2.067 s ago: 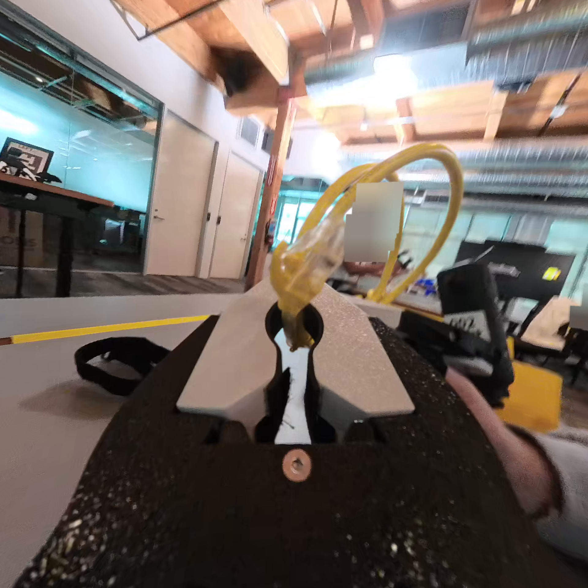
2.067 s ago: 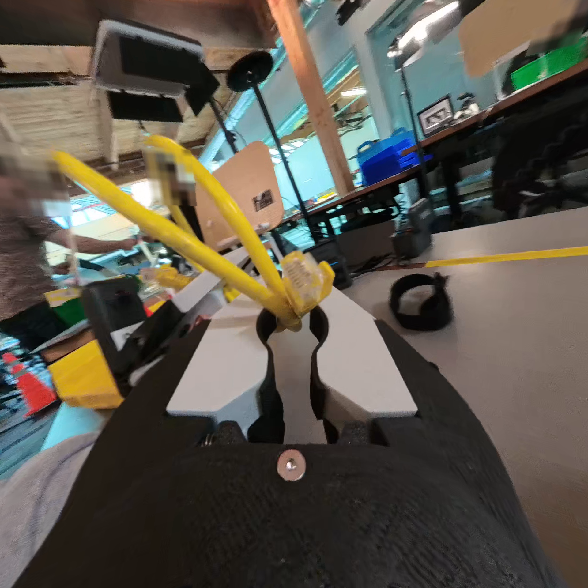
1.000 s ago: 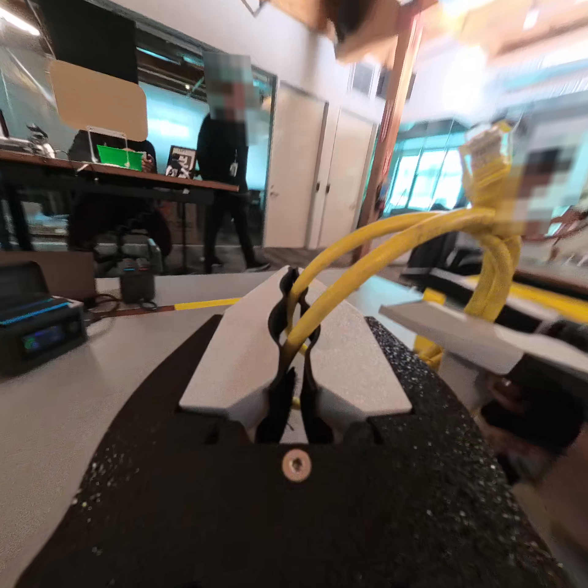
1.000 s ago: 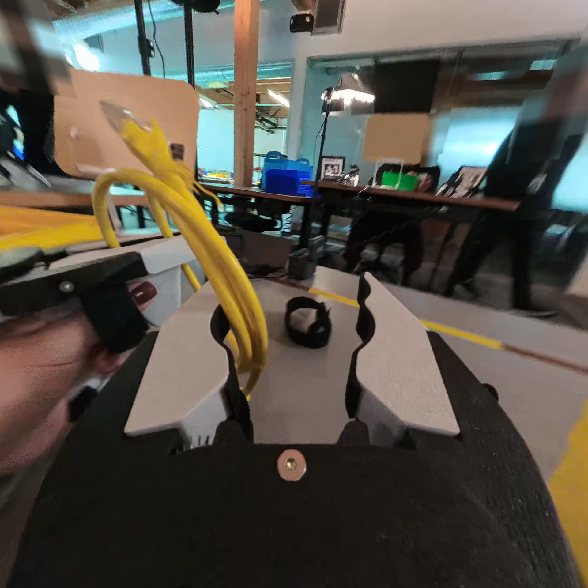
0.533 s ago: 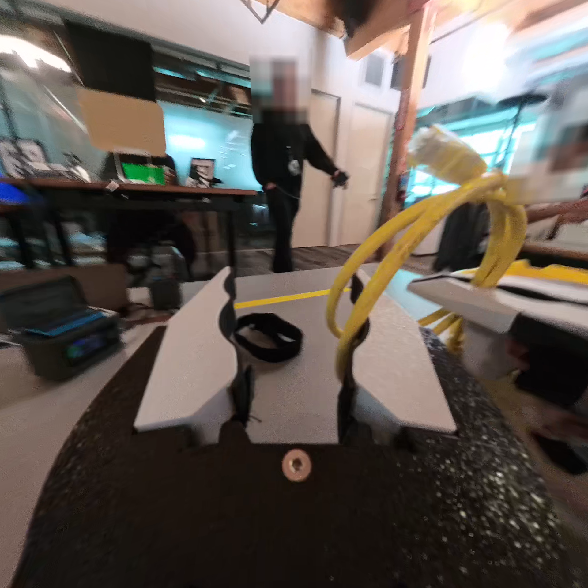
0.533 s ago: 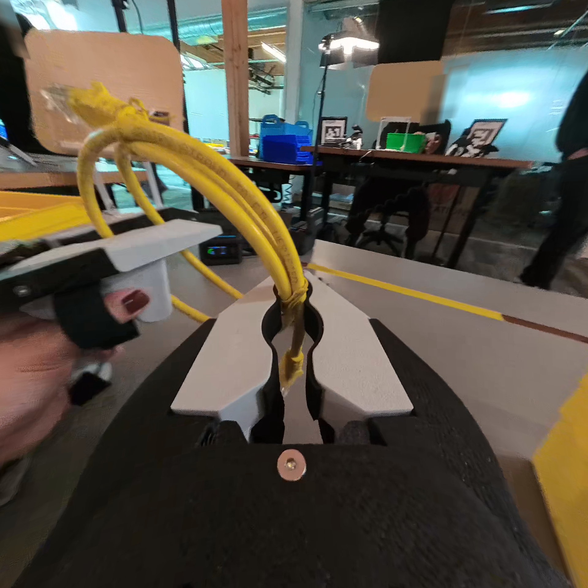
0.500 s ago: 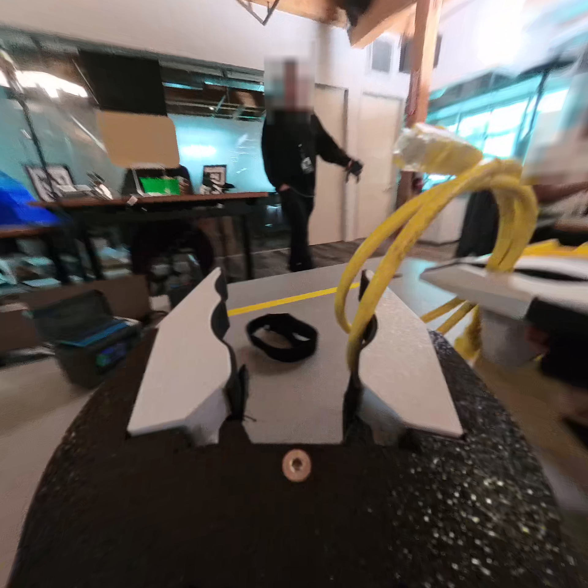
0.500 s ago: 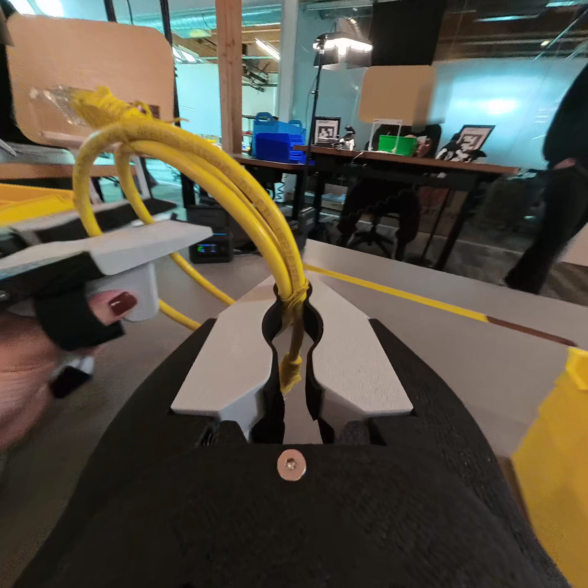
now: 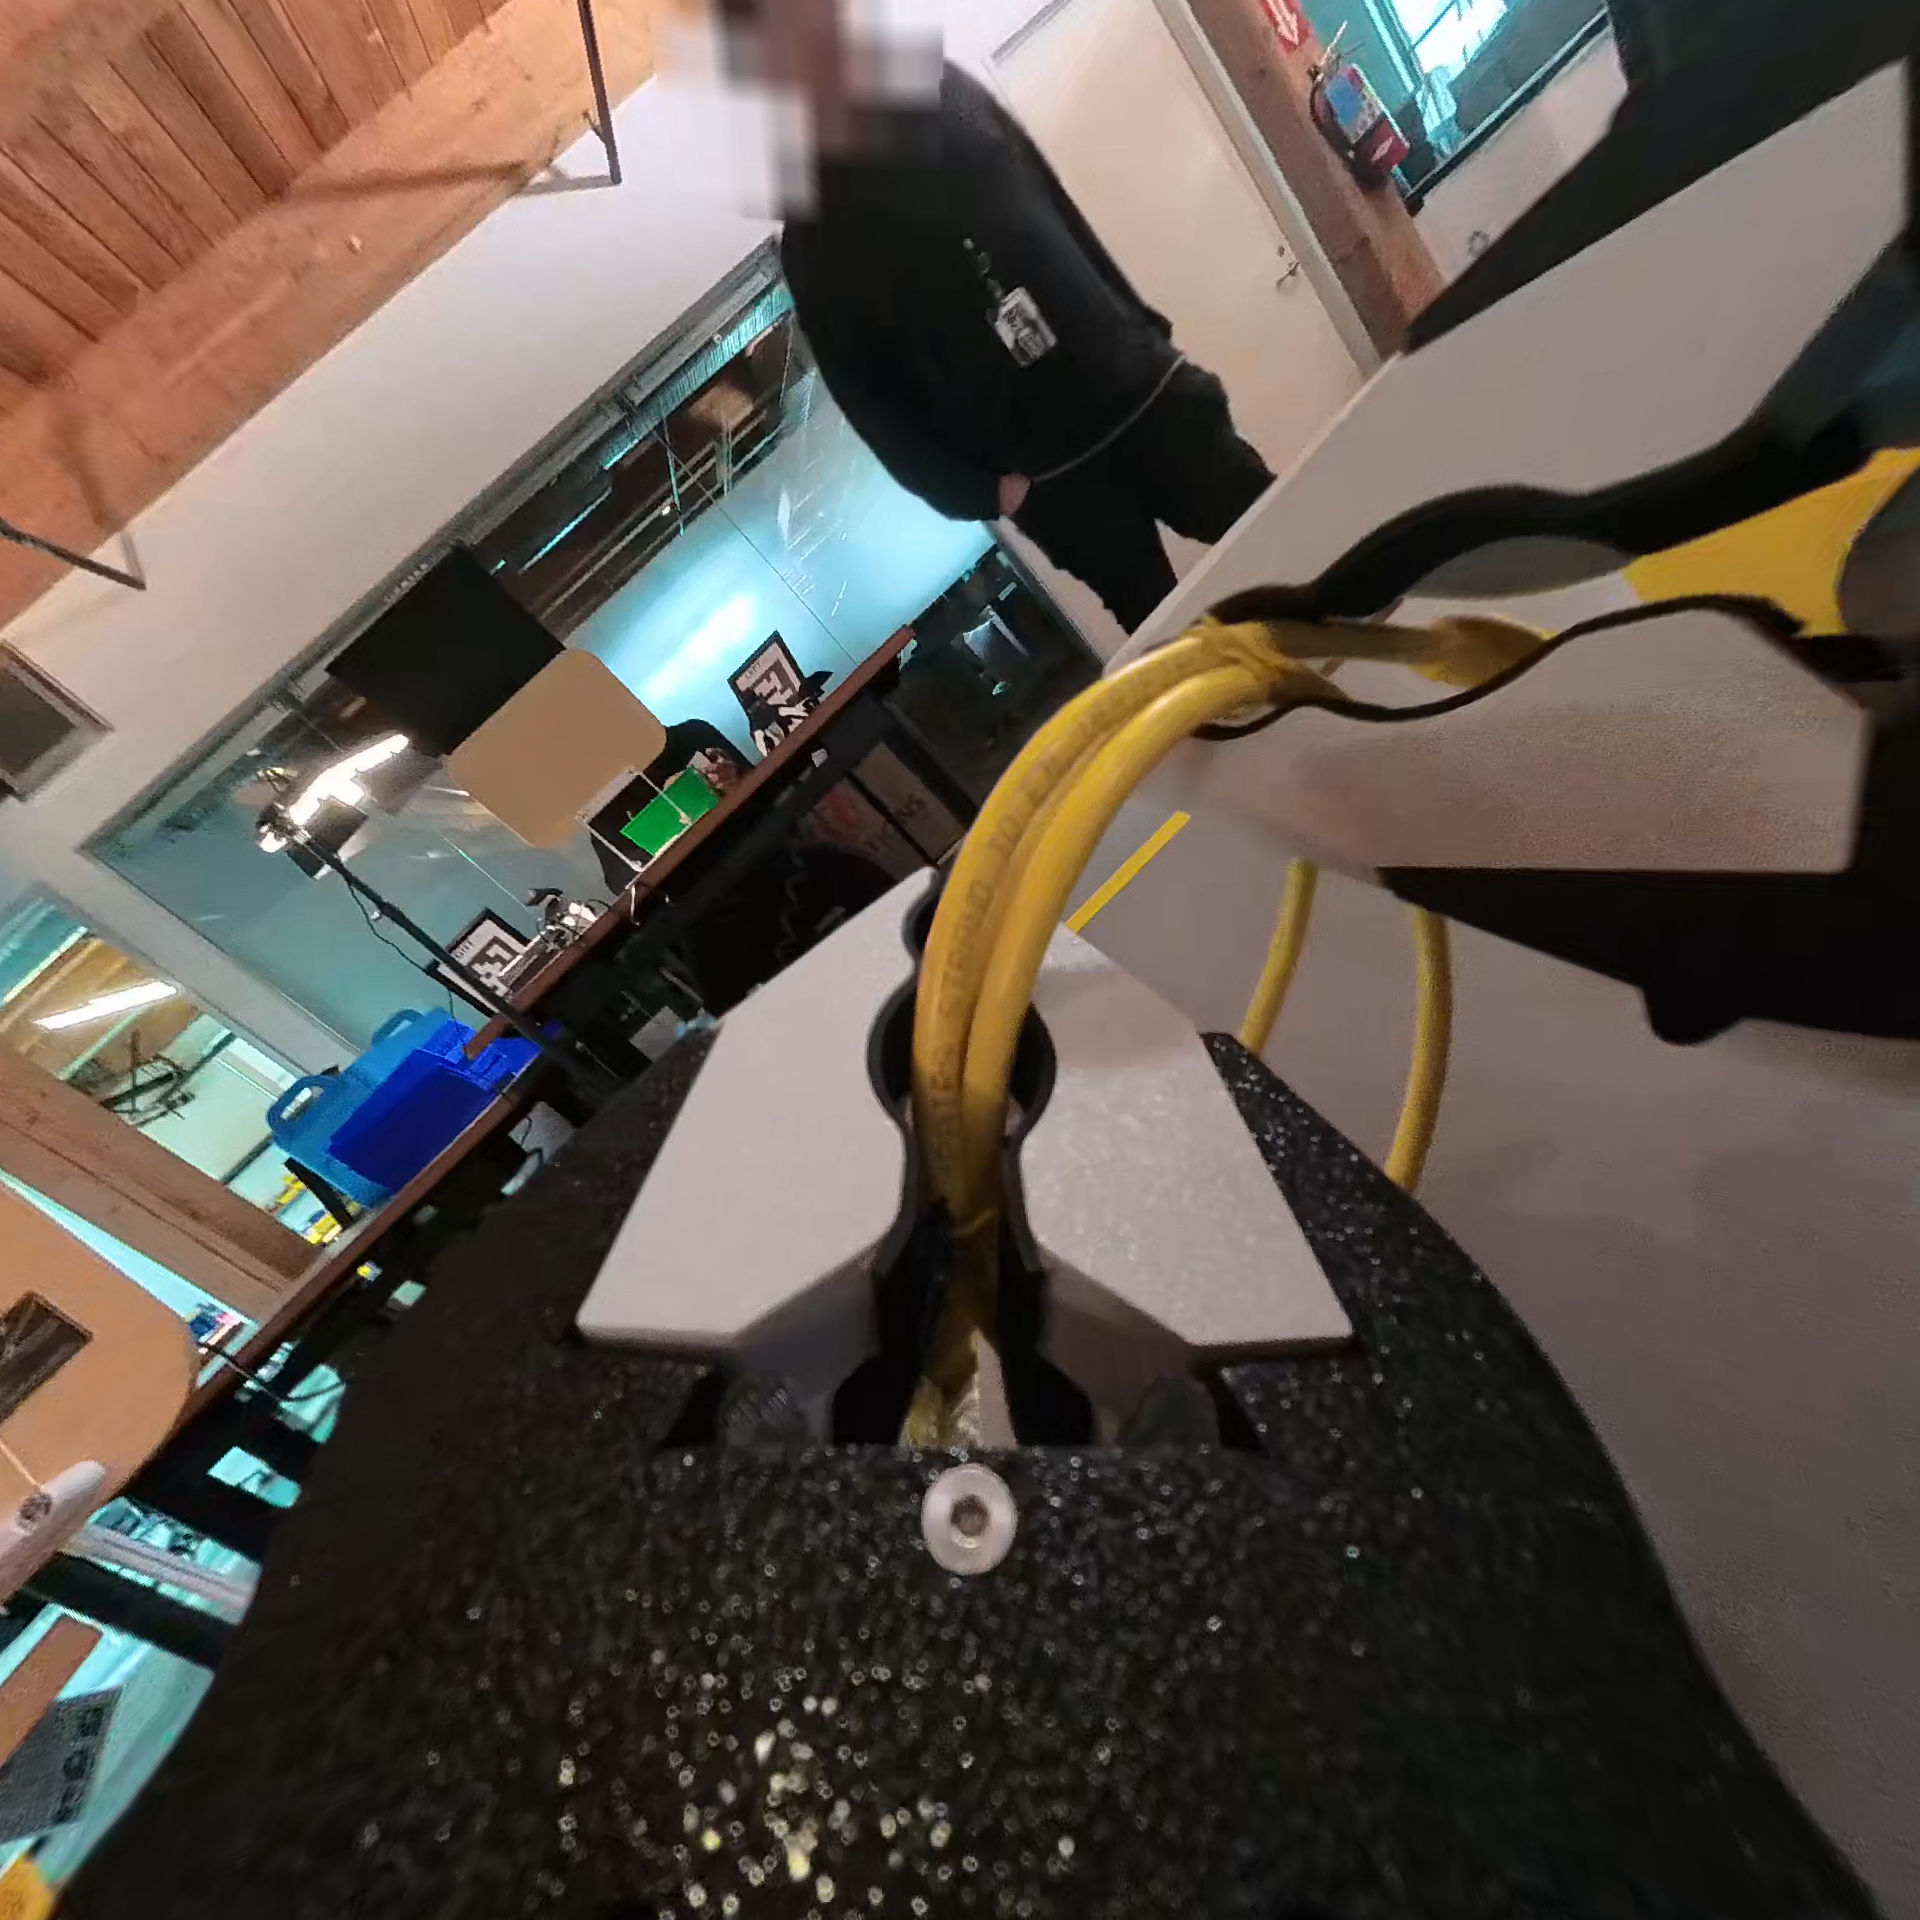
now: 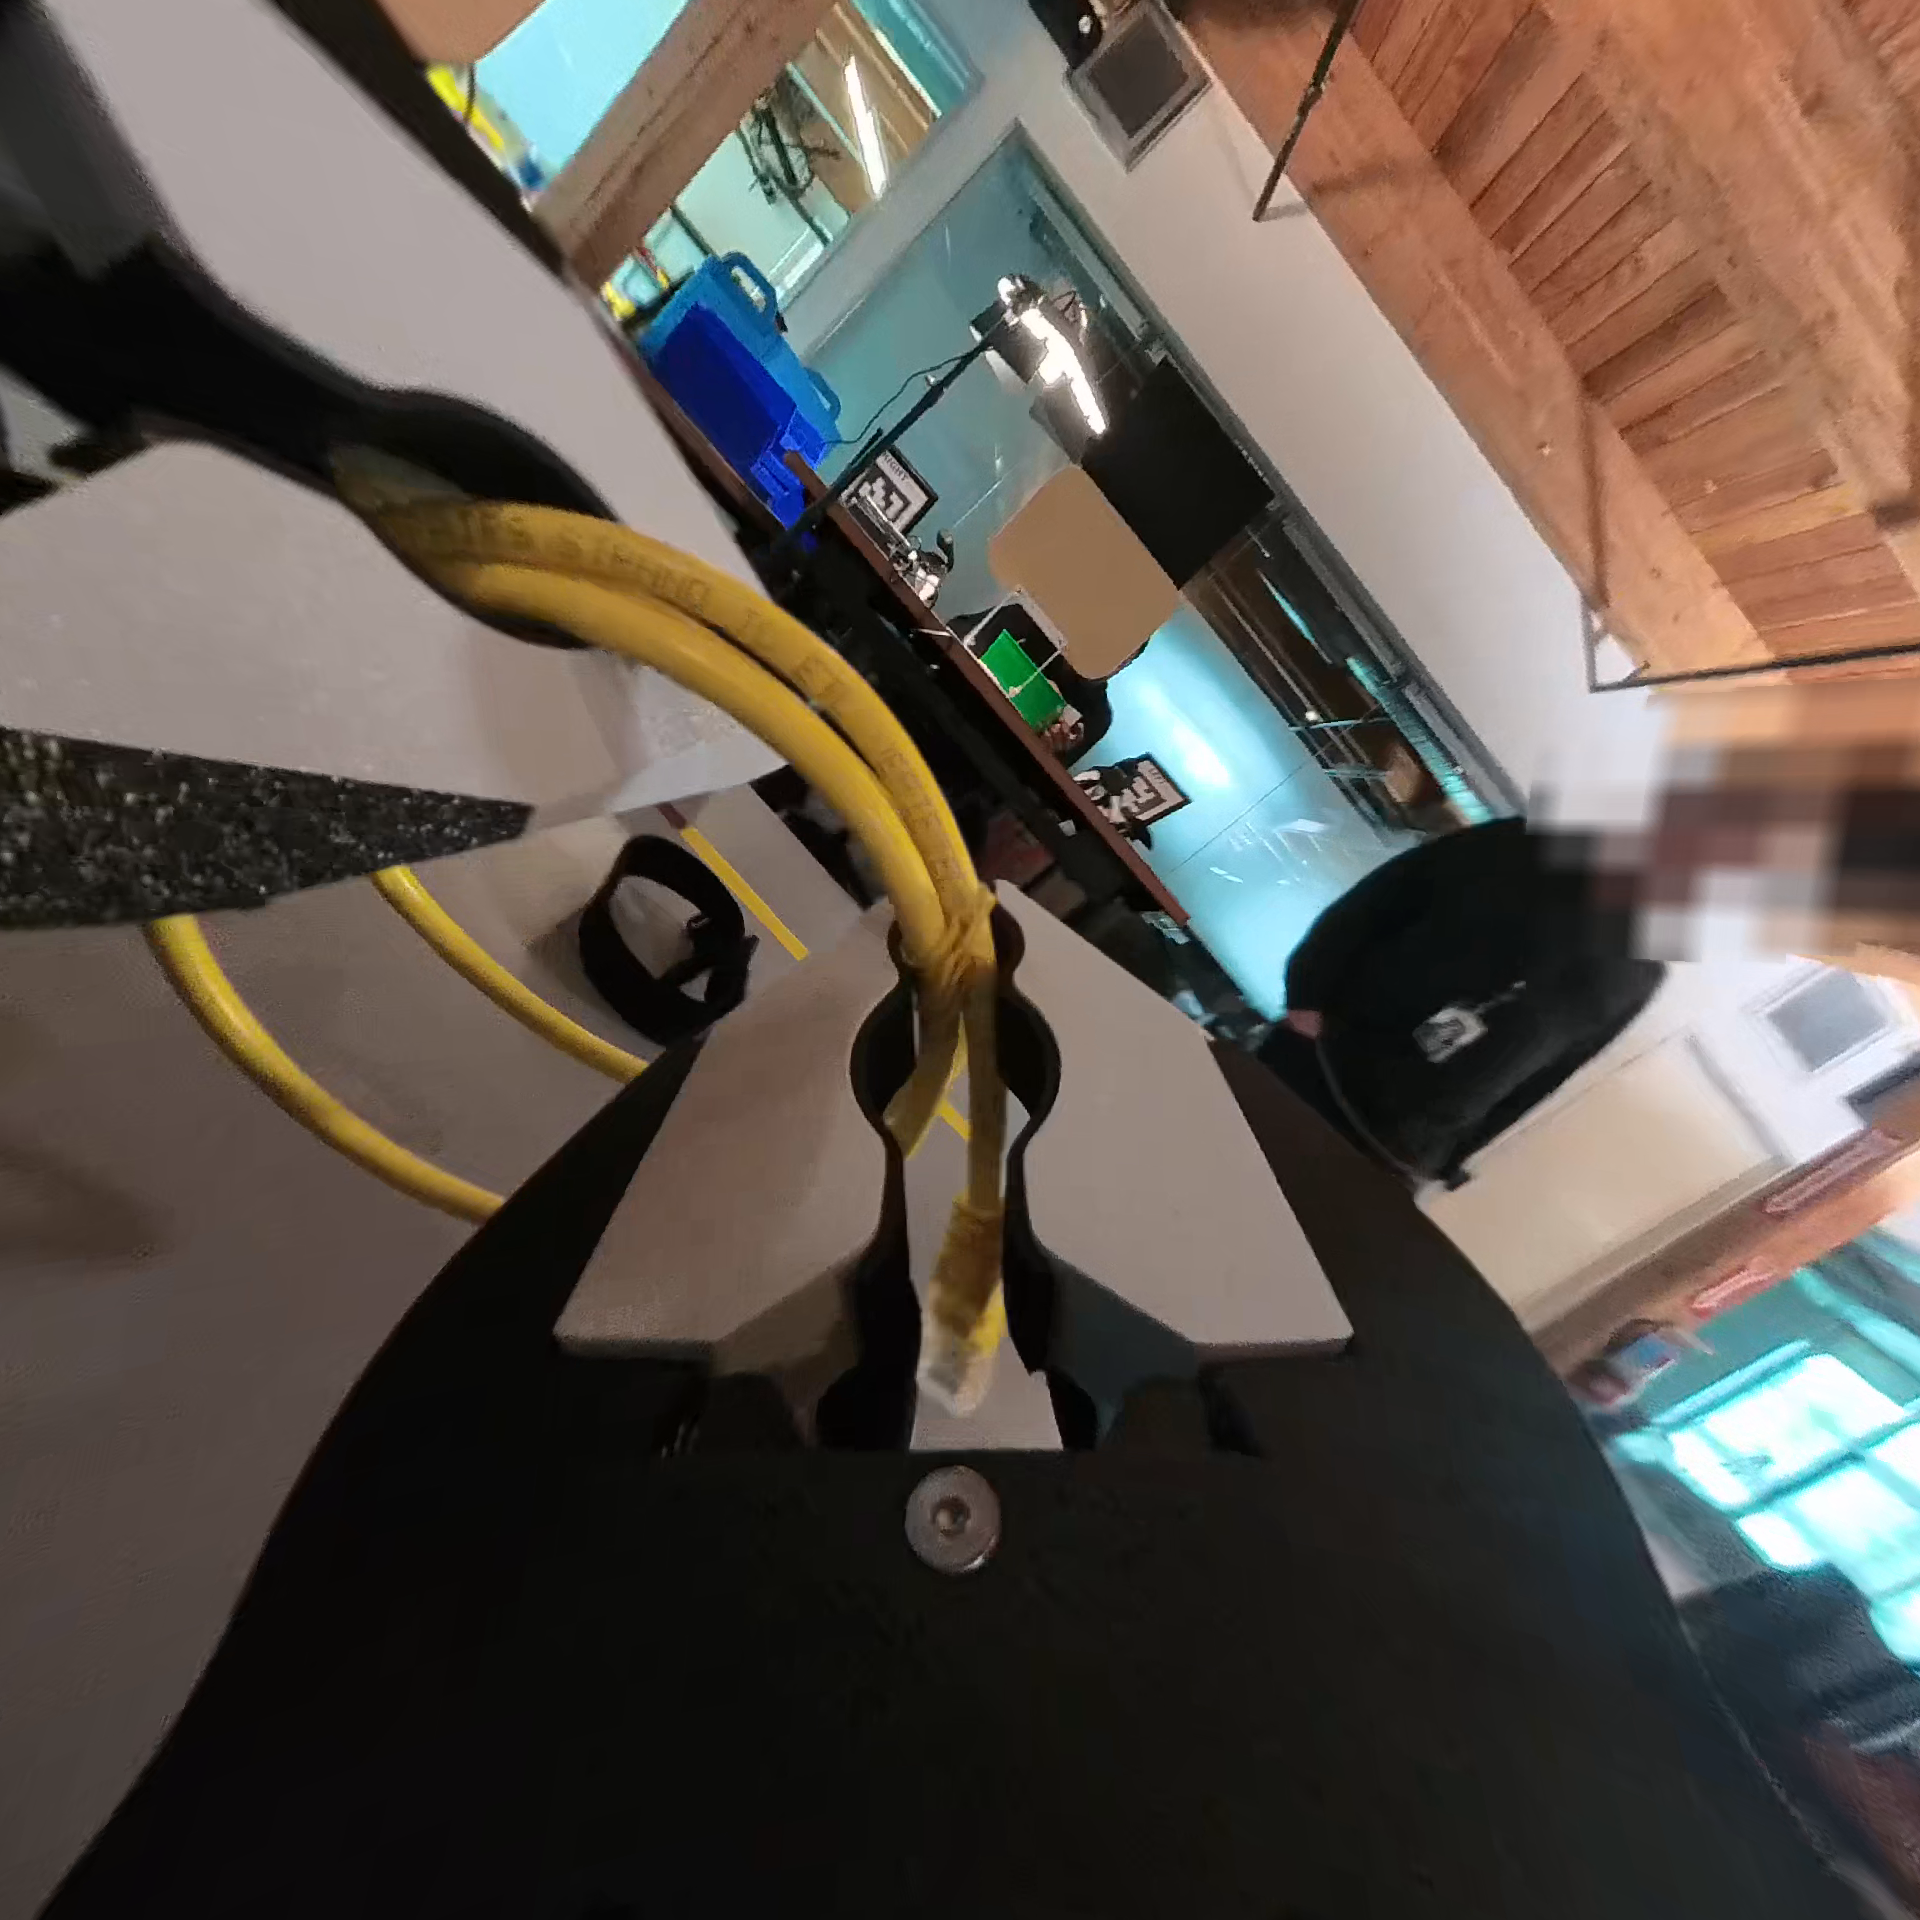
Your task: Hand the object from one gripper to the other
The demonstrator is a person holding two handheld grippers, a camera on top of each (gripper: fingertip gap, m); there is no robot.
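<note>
A coiled yellow cable (image 9: pixel 971 997) runs between both grippers above the grey table (image 9: pixel 1683 1299). My left gripper (image 9: pixel 977 935) is shut on two strands of it. My right gripper (image 9: pixel 1216 675) shows at the upper right of the left wrist view, also clamped on the cable. In the right wrist view my right gripper (image 10: pixel 951 935) is shut on the tied part of the cable (image 10: pixel 831 707), with a clear-tipped plug (image 10: pixel 961 1309) hanging between its fingers. My left gripper (image 10: pixel 582 603) holds the cable at the upper left there. A loop (image 10: pixel 270 1049) hangs below.
A black strap loop (image 10: pixel 665 956) lies on the table beside a yellow tape line (image 9: pixel 1127 873). A person in black (image 9: pixel 987 343) stands beyond the table's far edge. Desks with a blue bin (image 9: pixel 405 1101) stand behind. The gap from one gripper's tips to the other's is roughly 4 cm.
My left gripper was open with the cable against one finger; it is now shut on it. My right gripper stays shut on the cable. Both views have tilted.
</note>
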